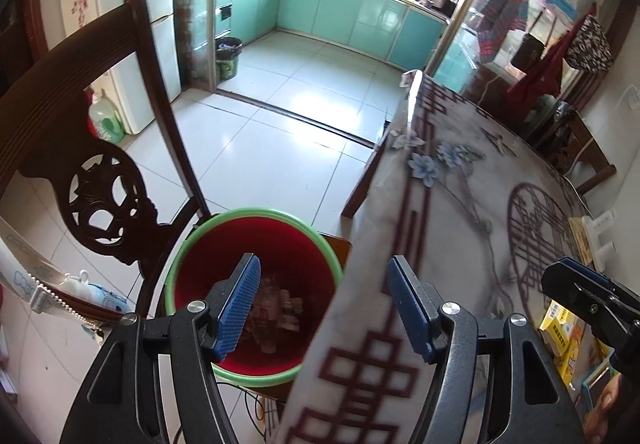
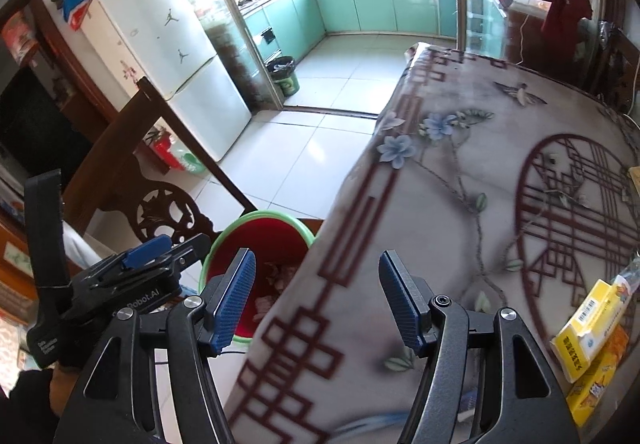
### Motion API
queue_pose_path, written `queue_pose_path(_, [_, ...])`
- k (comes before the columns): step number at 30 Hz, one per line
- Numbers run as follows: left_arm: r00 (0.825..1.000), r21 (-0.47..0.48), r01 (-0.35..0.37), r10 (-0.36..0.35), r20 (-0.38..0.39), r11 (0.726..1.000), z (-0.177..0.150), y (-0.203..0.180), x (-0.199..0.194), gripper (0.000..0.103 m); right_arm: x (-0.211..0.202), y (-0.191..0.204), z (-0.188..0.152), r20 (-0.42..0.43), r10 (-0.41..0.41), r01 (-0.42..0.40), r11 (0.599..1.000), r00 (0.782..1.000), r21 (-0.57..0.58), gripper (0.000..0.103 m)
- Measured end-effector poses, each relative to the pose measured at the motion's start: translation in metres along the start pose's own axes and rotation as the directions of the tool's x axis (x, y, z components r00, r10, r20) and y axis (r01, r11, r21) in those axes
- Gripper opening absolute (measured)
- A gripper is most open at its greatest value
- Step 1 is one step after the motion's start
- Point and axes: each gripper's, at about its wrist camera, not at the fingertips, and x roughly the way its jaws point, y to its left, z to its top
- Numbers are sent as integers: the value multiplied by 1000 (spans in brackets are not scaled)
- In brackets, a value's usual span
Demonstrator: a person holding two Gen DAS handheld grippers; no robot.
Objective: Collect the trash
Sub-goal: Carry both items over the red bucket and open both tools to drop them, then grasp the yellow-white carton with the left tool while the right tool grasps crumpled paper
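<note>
A red bin with a green rim (image 1: pixel 256 240) stands on a wooden chair seat beside the table; crumpled trash (image 1: pixel 280 320) lies in its bottom. It also shows in the right wrist view (image 2: pixel 260 232). My left gripper (image 1: pixel 326 308) is open and empty, straddling the bin's right side and the table edge. My right gripper (image 2: pixel 318 302) is open and empty over the table's left edge; its body shows in the left wrist view (image 1: pixel 592 296). Yellow boxes (image 2: pixel 592 328) lie on the table at the right, also seen in the left wrist view (image 1: pixel 564 332).
The table (image 2: pixel 460 212) has a flowered cloth with red lattice patterns. A dark carved chair back (image 1: pixel 100 148) rises left of the bin. A white fridge (image 2: pixel 168 52) and a green kitchen bin (image 2: pixel 285 76) stand farther off on the tiled floor (image 1: pixel 272 132).
</note>
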Motion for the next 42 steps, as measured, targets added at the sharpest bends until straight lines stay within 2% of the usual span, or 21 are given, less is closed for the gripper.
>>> queue_pose_path(12, [1000, 56, -2, 0, 22, 998, -10, -48, -12, 66, -24, -29, -8, 27, -4, 4, 1000, 1000, 11, 63])
queue_pose_path(15, [1000, 76, 1, -3, 25, 997, -11, -61, -12, 66, -31, -43, -11, 33, -10, 9, 999, 999, 30, 71])
queue_pose_path(17, [1000, 90, 6, -9, 25, 996, -12, -71, -11, 66, -36, -60, -13, 39, -34, 32, 998, 999, 51, 72])
queue_pose_path(22, [999, 136, 42, -44, 17, 990, -17, -108, -7, 66, -58, -140, -23, 40, -166, 156, 969, 985, 190, 72])
queue_pose_path(26, [995, 200, 96, -96, -6, 975, -26, -149, -3, 66, -82, -222, -37, 21, -312, 287, 897, 950, 335, 72])
queue_pose_path(27, [993, 225, 116, -115, -17, 967, -30, -162, -2, 66, -90, -244, -41, 16, -361, 331, 872, 933, 361, 72])
queue_pose_path(29, [988, 274, 155, -149, -42, 949, -36, -191, 0, 66, -103, -293, -49, -8, -474, 436, 803, 880, 406, 72])
queue_pose_path(34, [959, 402, 281, -244, -143, 871, -61, -273, 7, 66, -114, -398, -62, -97, -627, 587, 650, 773, 483, 72])
queue_pose_path(39, [922, 512, 384, -294, -250, 768, -89, -358, 20, 66, -96, -466, -68, -188, -612, 609, 608, 768, 509, 72])
queue_pose_path(41, [906, 538, 420, -298, -302, 731, -102, -387, 29, 66, -83, -484, -71, -218, -586, 604, 615, 780, 507, 72])
queue_pose_path(42, [900, 547, 430, -296, -320, 718, -107, -398, 34, 66, -76, -491, -72, -225, -558, 585, 631, 799, 509, 68])
